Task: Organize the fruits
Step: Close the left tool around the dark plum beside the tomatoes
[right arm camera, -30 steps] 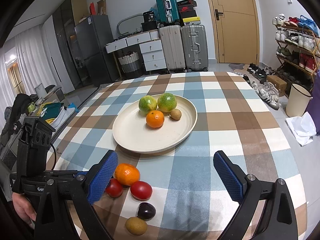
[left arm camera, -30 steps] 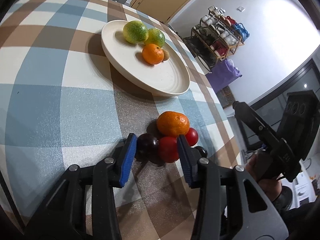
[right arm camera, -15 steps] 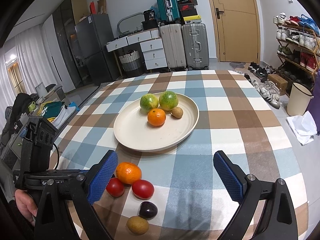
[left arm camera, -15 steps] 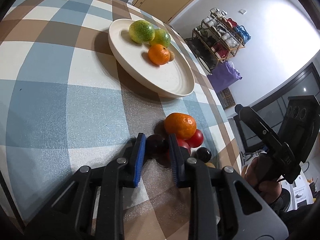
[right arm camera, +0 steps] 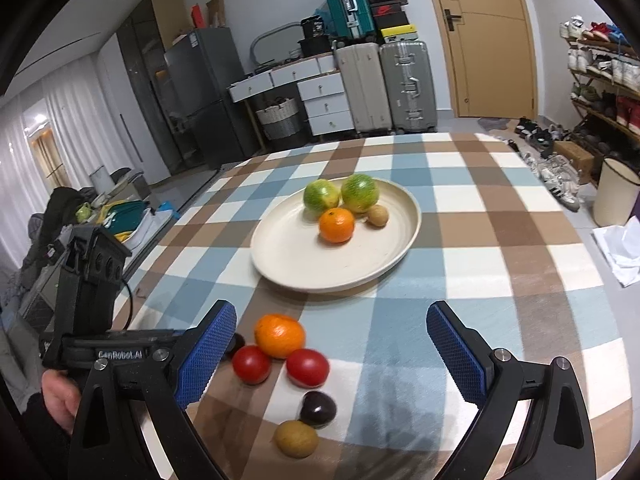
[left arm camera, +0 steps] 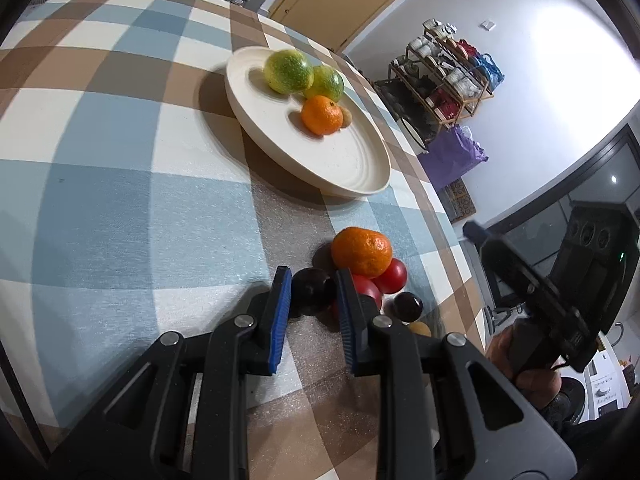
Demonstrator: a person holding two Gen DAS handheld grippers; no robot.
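Left gripper (left arm camera: 312,292) clamps the dark plum (left arm camera: 310,289); right gripper (right arm camera: 332,352) hangs wide open. Next, I'd judge: lift it toward the plate (left arm camera: 360,176) at twelve o'clock.

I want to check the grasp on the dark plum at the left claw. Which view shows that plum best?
The left wrist view: the dark plum sits in plain sight between the blue pads of the left claw, which are closed in on it. The right wrist view shows only a sliver of it behind the right claw's left pad.
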